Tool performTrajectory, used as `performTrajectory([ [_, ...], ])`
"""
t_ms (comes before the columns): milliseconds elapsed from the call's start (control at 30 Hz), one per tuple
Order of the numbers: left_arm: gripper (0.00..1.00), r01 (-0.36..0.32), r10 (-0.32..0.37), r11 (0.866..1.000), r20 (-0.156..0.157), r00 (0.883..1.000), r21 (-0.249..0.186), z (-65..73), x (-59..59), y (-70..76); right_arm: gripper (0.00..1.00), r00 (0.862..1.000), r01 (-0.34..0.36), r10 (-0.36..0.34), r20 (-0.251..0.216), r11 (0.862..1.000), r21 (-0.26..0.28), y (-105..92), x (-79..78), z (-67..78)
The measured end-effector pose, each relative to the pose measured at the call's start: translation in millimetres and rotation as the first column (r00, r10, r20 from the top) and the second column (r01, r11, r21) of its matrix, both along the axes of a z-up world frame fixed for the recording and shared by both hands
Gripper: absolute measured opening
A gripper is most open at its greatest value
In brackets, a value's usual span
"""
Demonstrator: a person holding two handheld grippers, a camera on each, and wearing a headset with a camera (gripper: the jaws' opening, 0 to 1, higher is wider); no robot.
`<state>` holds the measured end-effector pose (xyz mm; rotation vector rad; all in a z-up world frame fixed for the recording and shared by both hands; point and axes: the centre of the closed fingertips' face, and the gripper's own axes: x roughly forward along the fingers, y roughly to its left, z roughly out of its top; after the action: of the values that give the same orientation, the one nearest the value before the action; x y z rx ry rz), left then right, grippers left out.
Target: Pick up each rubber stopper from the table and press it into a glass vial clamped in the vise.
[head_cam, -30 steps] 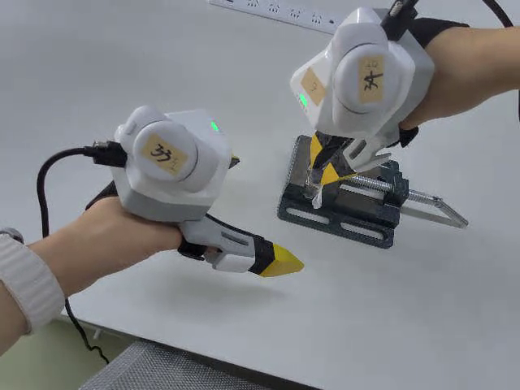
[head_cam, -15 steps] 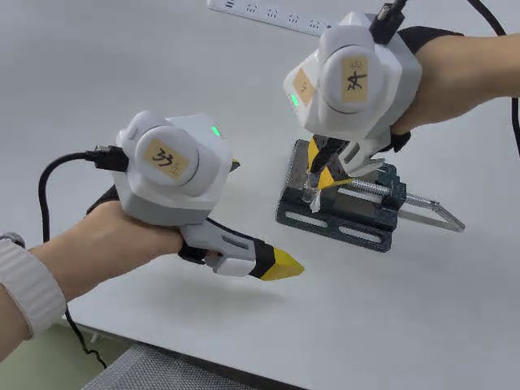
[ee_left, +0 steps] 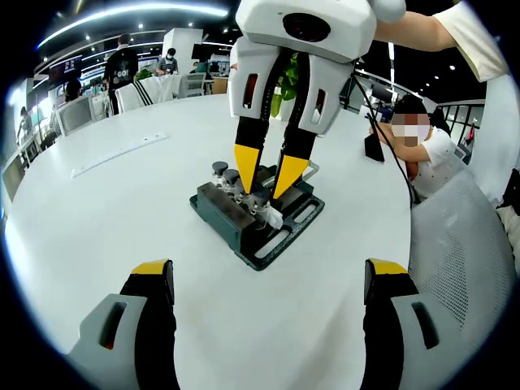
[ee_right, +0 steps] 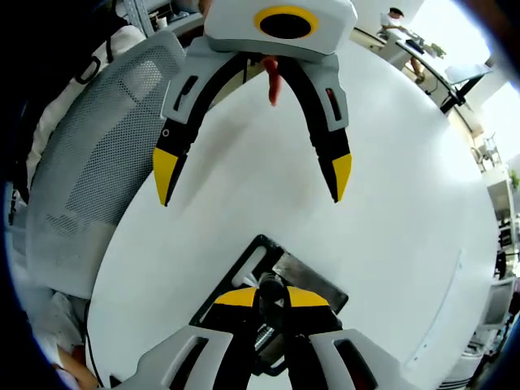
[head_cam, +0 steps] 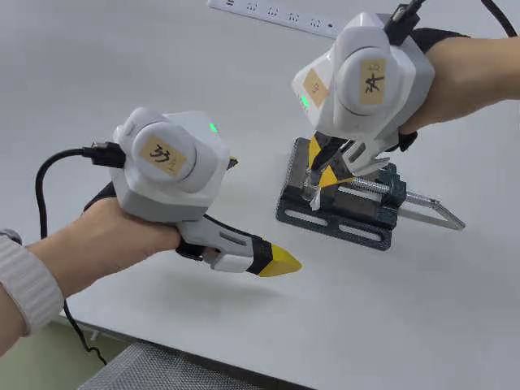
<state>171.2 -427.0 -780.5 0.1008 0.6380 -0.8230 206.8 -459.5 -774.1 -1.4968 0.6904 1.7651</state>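
Left hand-held gripper (head_cam: pixel 279 262) hovers above the white worktop (head_cam: pixel 422 309), tips angled down and right. Its jaws are wide apart and hold nothing. To its right, a dark vise (head_cam: pixel 357 218) sits on the worktop with glass vials (ee_left: pixel 219 170) clamped in a row. Right hand-held gripper (head_cam: pixel 322 174) points down over the vise, jaws narrow, pinching a dark stopper (ee_right: pixel 270 287) at the top of one vial. A power strip (head_cam: pixel 276 14) lies on the worktop behind.
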Motion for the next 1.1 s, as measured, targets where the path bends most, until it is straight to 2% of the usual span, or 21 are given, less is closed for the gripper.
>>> performTrajectory([
  [600,0.97,0.002,-0.002,1.0,0.0,1.0,0.001,-0.4,0.6,-0.5,0.12,1.0,0.004,-0.004,-0.004,1.0,0.011,-1.7,-1.6,0.2],
  [633,0.97,0.002,-0.002,1.0,0.001,1.0,0.001,-0.4,0.7,-0.5,0.13,1.0,0.008,-0.008,-0.005,1.0,0.014,-1.6,-1.4,0.4],
  [700,0.97,0.002,-0.002,1.0,0.001,1.0,-0.001,0.2,0.7,-1.2,0.21,1.0,0.011,-0.012,0.024,0.999,0.03,-0.1,4.5,1.9],
  [767,0.97,0.003,-0.003,1.0,0.002,1.0,0.0,0.3,0.7,-1.2,0.21,1.0,0.022,-0.023,0.019,0.999,0.036,-0.2,6.9,4.9],
  [867,0.97,0.001,-0.001,1.0,0.005,1.0,-0.001,1.4,1.6,-0.6,0.22,0.999,0.047,-0.046,-0.006,0.997,0.055,0.8,6.5,11.3],
  [1000,0.98,0.001,-0.001,1.0,0.011,1.0,0.003,2.4,2.9,1.2,0.19,0.992,0.104,-0.099,-0.078,0.992,0.065,-0.3,3.9,16.0],
  [1100,0.98,-0.001,0.001,1.0,0.014,1.0,0.004,2.8,4.4,3.0,0.15,0.99,0.117,-0.111,-0.089,0.991,0.068,-2.1,5.5,17.1],
])
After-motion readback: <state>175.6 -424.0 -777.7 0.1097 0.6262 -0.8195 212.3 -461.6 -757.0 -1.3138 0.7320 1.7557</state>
